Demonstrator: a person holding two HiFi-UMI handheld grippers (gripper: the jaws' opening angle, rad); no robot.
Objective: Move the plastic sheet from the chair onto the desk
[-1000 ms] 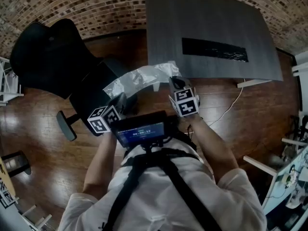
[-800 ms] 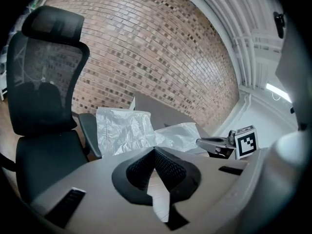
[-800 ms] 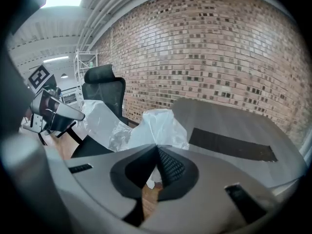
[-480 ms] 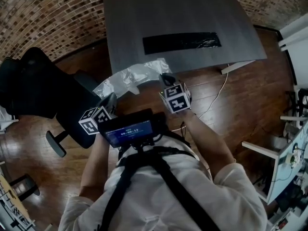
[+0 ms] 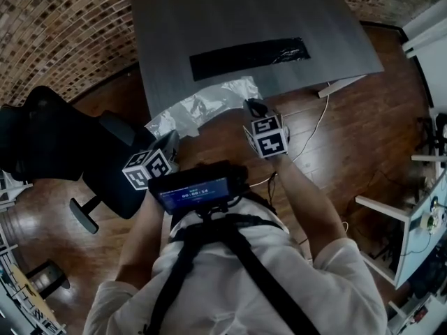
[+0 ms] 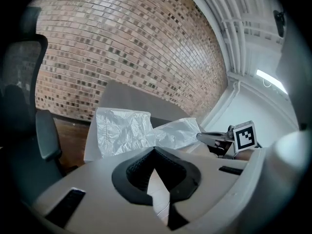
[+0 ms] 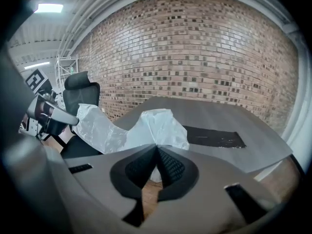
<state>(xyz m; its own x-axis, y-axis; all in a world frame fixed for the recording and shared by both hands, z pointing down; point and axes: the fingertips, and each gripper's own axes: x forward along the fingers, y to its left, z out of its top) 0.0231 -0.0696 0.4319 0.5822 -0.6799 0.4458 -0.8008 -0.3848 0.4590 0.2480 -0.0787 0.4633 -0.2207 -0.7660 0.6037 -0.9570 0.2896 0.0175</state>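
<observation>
While beside brick wall [image 5: 63,26], grey desk [image 5: 244,12]

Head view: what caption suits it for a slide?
Person holds a plastic sheet stretched between left gripper and right gripper, both shut on it, at the near edge of the desk.

A: Setting?
B: Office-like lab or studio room. Grey worktop [image 5: 244,12], black swivel office chair [image 5: 49,138], plank floor [image 5: 363,131], bare brick wall [image 5: 63,19].
A: Lab signs?
B: White bench [image 5: 413,239] crowded with equipment at the right edge; loose cable [image 5: 320,121] on the floor; strip light [image 7: 48,8] overhead.
</observation>
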